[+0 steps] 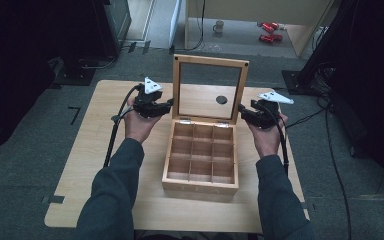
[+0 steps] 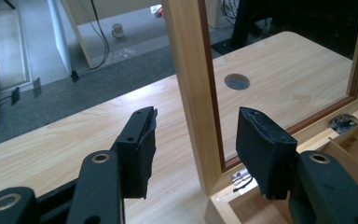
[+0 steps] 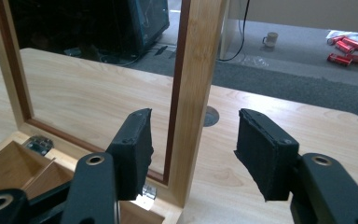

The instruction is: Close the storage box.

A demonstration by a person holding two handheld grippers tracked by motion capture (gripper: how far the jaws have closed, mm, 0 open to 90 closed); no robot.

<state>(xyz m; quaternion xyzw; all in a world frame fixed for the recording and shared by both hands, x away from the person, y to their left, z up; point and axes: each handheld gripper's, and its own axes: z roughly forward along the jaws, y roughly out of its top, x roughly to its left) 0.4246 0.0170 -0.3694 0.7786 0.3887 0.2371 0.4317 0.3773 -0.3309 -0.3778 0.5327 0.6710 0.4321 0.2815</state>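
Now wooden box (image 1: 200,162) sits mid table (image 1: 85,165), lid (image 1: 209,90) standing straight up, glass pane in wooden frame. Left gripper (image 1: 169,106) at lid's left edge, jaws spread, frame post between them, pads not touching. Right gripper (image 1: 242,111) at lid's right edge, jaws spread too, post between, gap on both sides. Box has nine small empty squares inside. Round hole (image 1: 221,99) in table behind lid
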